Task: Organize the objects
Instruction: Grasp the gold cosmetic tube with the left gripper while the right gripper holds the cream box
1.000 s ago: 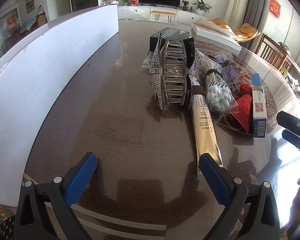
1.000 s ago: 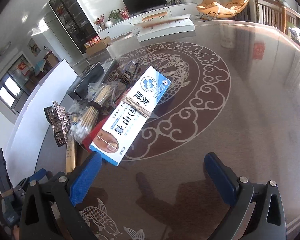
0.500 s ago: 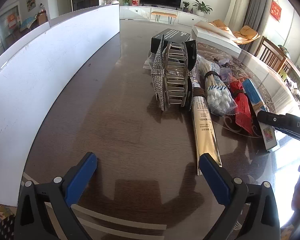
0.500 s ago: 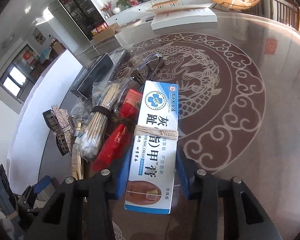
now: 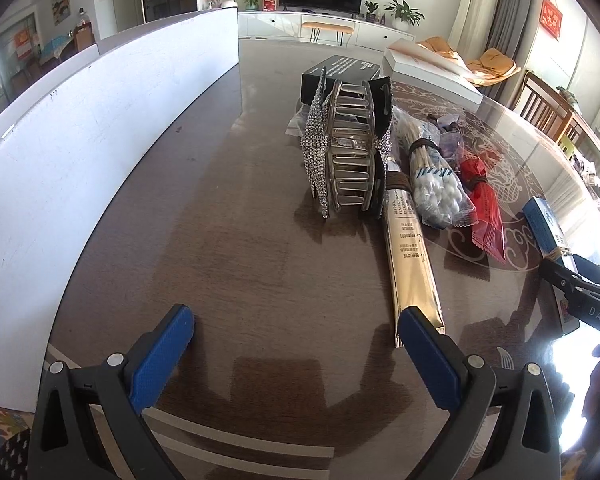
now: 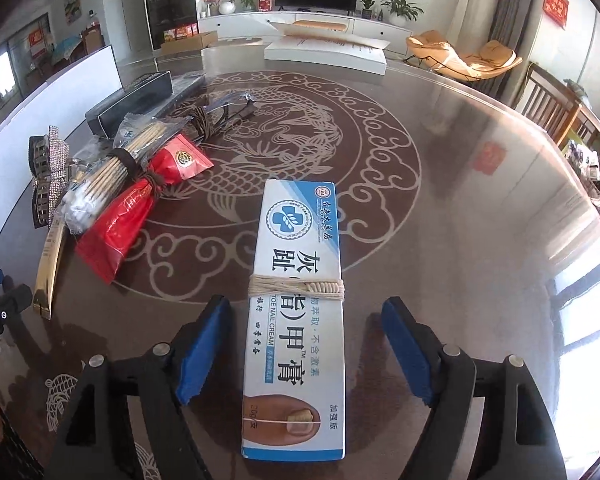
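A blue-and-white nail cream box (image 6: 298, 276), bound with twine, lies flat on the patterned glass table, apart from the pile. My right gripper (image 6: 306, 324) is open, its blue pads on either side of the box with gaps showing. The box's edge also shows in the left wrist view (image 5: 546, 222). My left gripper (image 5: 296, 334) is open and empty above bare dark table. A rhinestone hair clip (image 5: 348, 148), a gold box (image 5: 412, 256), a cotton swab bundle (image 5: 436, 184) and a red packet (image 5: 486, 204) lie ahead of it in a row.
A white board (image 5: 100, 140) stands along the left side. A black box (image 5: 340, 70) and a white flat box (image 5: 432, 74) lie further back. In the right wrist view the swabs (image 6: 112, 172) and red packet (image 6: 120, 220) lie left of the cream box.
My right gripper closed on the cream box, drew it away from the pile to the right, then opened around it. The left gripper stayed in place.
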Action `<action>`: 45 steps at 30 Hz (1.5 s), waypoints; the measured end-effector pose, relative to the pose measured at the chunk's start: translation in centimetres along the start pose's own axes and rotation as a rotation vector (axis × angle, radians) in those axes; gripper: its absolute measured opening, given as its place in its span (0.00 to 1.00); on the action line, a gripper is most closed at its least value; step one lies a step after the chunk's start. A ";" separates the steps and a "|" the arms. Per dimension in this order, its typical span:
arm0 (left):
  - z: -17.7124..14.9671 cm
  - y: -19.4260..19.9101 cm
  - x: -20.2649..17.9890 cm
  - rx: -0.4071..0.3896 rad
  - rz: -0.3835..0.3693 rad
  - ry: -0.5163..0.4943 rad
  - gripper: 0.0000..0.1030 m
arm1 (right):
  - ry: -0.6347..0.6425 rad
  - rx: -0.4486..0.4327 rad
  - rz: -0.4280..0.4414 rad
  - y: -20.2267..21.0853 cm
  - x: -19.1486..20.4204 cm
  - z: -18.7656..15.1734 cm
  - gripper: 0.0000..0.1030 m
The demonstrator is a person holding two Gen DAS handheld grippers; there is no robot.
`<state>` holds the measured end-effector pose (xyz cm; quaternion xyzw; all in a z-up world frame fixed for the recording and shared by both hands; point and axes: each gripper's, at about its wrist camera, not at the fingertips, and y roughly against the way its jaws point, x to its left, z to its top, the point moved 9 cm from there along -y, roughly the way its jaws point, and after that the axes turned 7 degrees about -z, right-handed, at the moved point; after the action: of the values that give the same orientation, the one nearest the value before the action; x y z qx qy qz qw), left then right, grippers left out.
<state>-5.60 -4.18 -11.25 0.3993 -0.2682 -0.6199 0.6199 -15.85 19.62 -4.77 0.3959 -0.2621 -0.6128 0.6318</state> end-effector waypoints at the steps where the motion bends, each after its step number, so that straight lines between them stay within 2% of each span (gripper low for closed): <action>1: 0.0 0.0 0.0 0.000 0.000 0.000 1.00 | -0.013 -0.002 0.002 -0.2 -0.1 0.0 0.86; 6: -0.1 0.0 0.0 0.004 0.013 -0.009 1.00 | -0.072 -0.003 0.005 -1.1 -1.1 -0.2 1.00; 41: 0.0 0.3 0.2 -0.009 -0.047 0.048 1.00 | -0.076 -0.022 0.002 -0.8 -1.3 -0.5 1.00; 43: 0.1 0.7 0.4 -0.015 -0.088 0.077 1.00 | -0.076 -0.023 0.002 -0.8 -1.3 -0.5 1.00; 45: 0.6 1.9 0.7 -0.062 -0.212 0.151 1.00 | -0.076 -0.023 0.002 -0.8 -1.3 -0.5 1.00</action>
<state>-4.95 -5.10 -9.50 0.4516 -0.1582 -0.6581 0.5814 -16.00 21.06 -5.47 0.3649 -0.2793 -0.6297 0.6263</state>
